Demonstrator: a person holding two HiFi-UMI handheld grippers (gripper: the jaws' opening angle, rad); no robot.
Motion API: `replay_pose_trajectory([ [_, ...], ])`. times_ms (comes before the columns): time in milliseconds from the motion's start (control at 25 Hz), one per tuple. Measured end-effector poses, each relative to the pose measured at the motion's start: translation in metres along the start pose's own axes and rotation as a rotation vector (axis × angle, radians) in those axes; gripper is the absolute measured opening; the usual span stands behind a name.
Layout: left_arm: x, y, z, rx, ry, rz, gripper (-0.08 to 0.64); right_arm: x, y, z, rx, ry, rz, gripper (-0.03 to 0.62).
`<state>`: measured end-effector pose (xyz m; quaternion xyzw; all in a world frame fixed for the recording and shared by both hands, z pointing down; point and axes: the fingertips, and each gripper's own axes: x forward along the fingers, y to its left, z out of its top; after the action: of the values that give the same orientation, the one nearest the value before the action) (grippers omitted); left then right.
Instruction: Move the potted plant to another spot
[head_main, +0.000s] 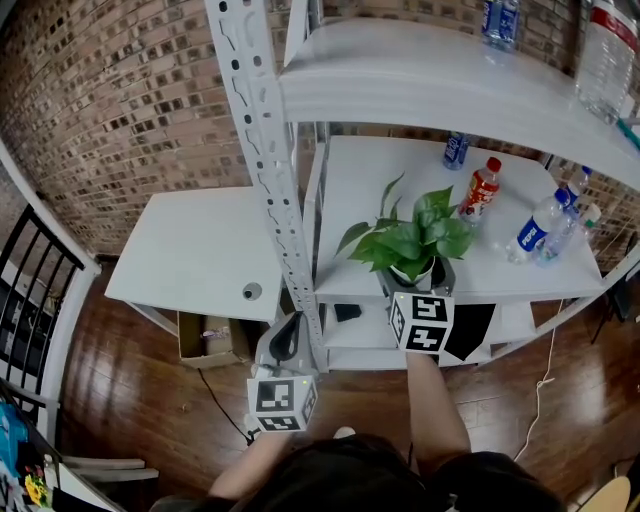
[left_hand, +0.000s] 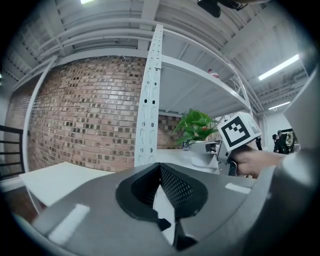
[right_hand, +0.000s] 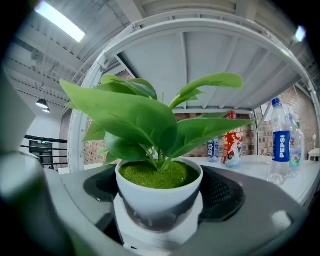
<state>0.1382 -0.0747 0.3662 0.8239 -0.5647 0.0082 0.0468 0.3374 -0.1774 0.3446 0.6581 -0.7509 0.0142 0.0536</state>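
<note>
The potted plant (head_main: 412, 240), broad green leaves in a small white pot, stands at the front edge of the middle shelf (head_main: 350, 190). My right gripper (head_main: 415, 280) is shut on the pot, one jaw on each side. In the right gripper view the pot (right_hand: 159, 192) sits clamped between the grey jaws of my right gripper (right_hand: 160, 202), and the leaves fill the upper picture. My left gripper (head_main: 285, 335) hangs lower left, in front of the shelf post, shut with nothing in it. Its own view shows my left gripper (left_hand: 160, 167) closed, with the plant (left_hand: 197, 127) off to the right.
A perforated white upright post (head_main: 270, 150) stands just left of the plant. Behind on the shelf are a red bottle (head_main: 482, 190), a Pepsi bottle (head_main: 535, 228) and a blue can (head_main: 456, 150). A low white table (head_main: 190, 250) lies left, a cardboard box (head_main: 205, 338) beneath it.
</note>
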Motion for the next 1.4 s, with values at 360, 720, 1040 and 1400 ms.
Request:
replay_pose_trajectory([
  [360,-0.015,0.001,-0.008,-0.018,0.009,-0.012,0.015,-0.064,0.048,0.011,-0.011,-0.013,0.099,0.477],
  [720,-0.039,0.051,-0.02,-0.048,0.037,0.067,0.015,-0.109,0.147,0.003,-0.005,0.015,0.286,0.477],
  [1040,-0.064,0.141,-0.025,-0.041,0.043,0.211,0.015,-0.09,0.248,0.014,-0.002,-0.011,0.444,0.477],
  [1400,-0.078,0.251,-0.021,-0.037,0.027,0.274,0.015,-0.029,0.35,0.015,-0.004,-0.003,0.487,0.477],
])
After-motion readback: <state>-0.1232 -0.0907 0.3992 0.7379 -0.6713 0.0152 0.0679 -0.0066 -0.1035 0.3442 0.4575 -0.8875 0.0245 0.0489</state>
